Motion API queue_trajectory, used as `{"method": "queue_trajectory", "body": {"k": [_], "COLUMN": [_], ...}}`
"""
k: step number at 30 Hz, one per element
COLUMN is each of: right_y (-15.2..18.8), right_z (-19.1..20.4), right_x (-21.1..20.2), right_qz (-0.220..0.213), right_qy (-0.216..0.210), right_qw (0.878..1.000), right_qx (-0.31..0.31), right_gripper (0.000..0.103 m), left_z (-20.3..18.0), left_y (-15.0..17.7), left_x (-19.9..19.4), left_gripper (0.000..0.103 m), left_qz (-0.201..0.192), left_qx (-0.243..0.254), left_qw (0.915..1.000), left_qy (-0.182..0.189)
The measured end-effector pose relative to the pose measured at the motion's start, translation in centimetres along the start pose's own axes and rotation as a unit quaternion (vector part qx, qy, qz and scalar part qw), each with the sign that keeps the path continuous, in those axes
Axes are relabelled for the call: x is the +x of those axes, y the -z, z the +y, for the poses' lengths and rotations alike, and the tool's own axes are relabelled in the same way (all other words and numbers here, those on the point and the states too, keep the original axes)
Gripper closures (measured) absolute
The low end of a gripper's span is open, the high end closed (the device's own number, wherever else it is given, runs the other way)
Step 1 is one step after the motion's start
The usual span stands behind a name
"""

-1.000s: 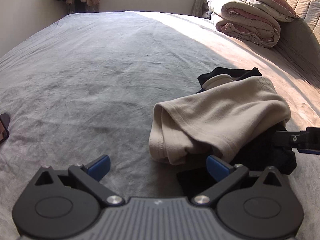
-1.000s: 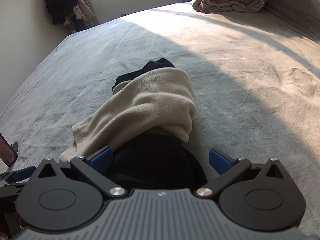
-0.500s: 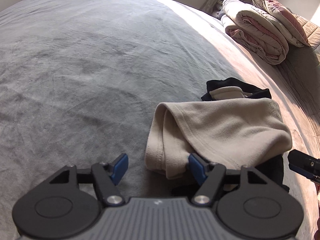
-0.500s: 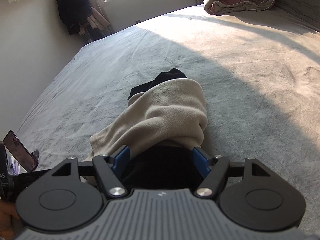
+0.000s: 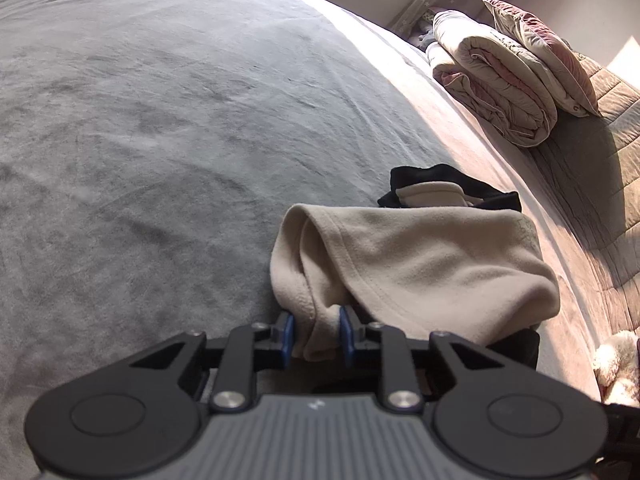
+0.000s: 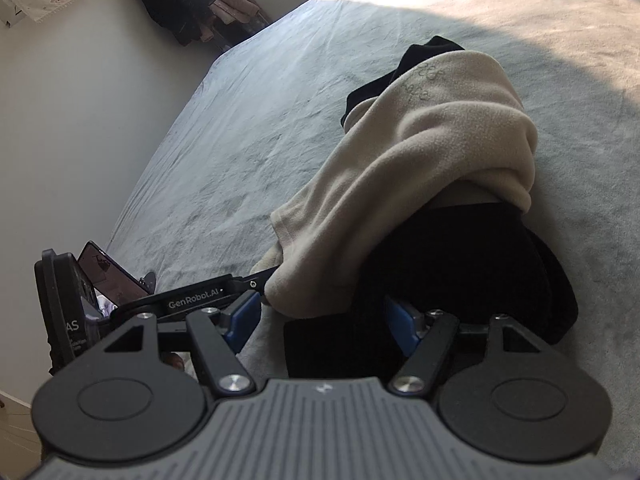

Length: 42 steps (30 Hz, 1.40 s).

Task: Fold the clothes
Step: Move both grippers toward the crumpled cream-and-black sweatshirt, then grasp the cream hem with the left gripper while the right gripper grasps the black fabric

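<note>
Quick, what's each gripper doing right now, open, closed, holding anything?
Left gripper: jaws closing on a fold of the beige fleece garment.
Right gripper: open around the black garment, pads not visibly pressing it.

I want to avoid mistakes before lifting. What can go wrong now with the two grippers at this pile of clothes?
1. The left gripper is closing on only a small bunched corner of the beige fleece garment; it may slip out when lifted.
2. The right gripper straddles the black garment lying under the fleece, so both pieces may come up tangled together.
</note>
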State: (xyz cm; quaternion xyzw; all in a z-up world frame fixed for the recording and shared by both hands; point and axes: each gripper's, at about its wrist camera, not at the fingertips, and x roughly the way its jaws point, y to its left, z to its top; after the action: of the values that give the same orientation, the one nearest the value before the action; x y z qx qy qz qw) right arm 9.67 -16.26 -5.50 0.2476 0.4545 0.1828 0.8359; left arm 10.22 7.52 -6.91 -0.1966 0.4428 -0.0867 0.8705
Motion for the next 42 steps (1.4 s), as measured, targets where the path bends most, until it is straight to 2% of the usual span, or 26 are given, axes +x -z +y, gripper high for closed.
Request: {"method": "queue_trajectory", "body": {"k": [6,11,13,15,17,20,26,30,31,34,35,36,37,38,39,42], "right_y": [0.5,0.5,0.4,0.2,-0.1,-0.7,-2.6,-3.9,-4.4,-4.5,-4.4,-4.4,-4.3,-4.3,-4.3,-3.7], "right_z": [-1.5,-2.6,-2.8,-2.9,-3.2,-3.2,-4.1,-5.5,-6.4,-7.5,-7.4,-7.2,-7.0,-6.8,-6.6,-5.9], "right_x": [0.1,0.7,1.0,0.9,0.7,0.2,-0.8,-1.7,-2.1,-3.9,-4.2,-4.5,-4.8,-5.1,-5.4,-6.3], "right_qz": [0.002,-0.007,-0.015,-0.024,-0.031,-0.054,-0.116,-0.163,-0.163,-0.159,-0.16,-0.161,-0.162,-0.164,-0.167,-0.171], "right_qy": [0.075,0.08,0.095,0.111,0.122,0.155,0.235,0.302,0.3,0.273,0.266,0.26,0.255,0.252,0.246,0.214], "right_qw": [0.997,0.997,0.995,0.994,0.992,0.986,0.963,0.934,0.935,0.947,0.949,0.95,0.952,0.952,0.953,0.96], "right_qx": [-0.013,0.008,0.009,0.007,0.006,-0.021,-0.069,-0.1,-0.097,-0.064,-0.061,-0.058,-0.055,-0.055,-0.053,-0.052], "right_gripper": [0.032,0.033,0.043,0.069,0.081,0.084,0.086,0.087,0.087,0.082,0.077,0.077,0.075,0.066,0.058,0.056], "left_z": [-0.5,0.1,0.2,-0.1,-0.4,-0.6,-1.1,-2.0,-2.2,-2.2,-2.1,-2.1,-2.0,-1.9,-1.9,-1.7], "left_y": [-0.1,-0.4,-0.5,-0.3,-0.2,-0.2,-0.2,0.3,0.4,0.3,0.1,0.0,-0.1,-0.3,-0.3,-0.3], "left_x": [-0.6,-0.5,-0.2,0.0,0.0,-0.1,-0.1,0.1,0.2,0.0,0.0,-0.1,0.0,0.1,0.4,1.2], "left_gripper": [0.077,0.074,0.074,0.082,0.088,0.09,0.091,0.087,0.085,0.078,0.072,0.065,0.062,0.06,0.06,0.062], "left_qz": [-0.01,-0.017,-0.016,-0.015,-0.017,-0.02,-0.008,0.007,0.01,0.006,0.003,-0.001,-0.005,-0.008,-0.003,0.007], "left_qx": [0.019,0.016,0.015,0.022,0.029,0.037,0.052,0.087,0.096,0.104,0.103,0.101,0.098,0.094,0.087,0.066], "left_qw": [0.9997,0.9996,0.9997,0.9996,0.9994,0.9991,0.9983,0.9956,0.9948,0.994,0.9941,0.9943,0.9947,0.995,0.9957,0.9971], "left_qy": [-0.012,-0.014,-0.011,-0.009,-0.009,-0.005,0.025,0.034,0.033,0.033,0.035,0.034,0.033,0.032,0.033,0.038]}}
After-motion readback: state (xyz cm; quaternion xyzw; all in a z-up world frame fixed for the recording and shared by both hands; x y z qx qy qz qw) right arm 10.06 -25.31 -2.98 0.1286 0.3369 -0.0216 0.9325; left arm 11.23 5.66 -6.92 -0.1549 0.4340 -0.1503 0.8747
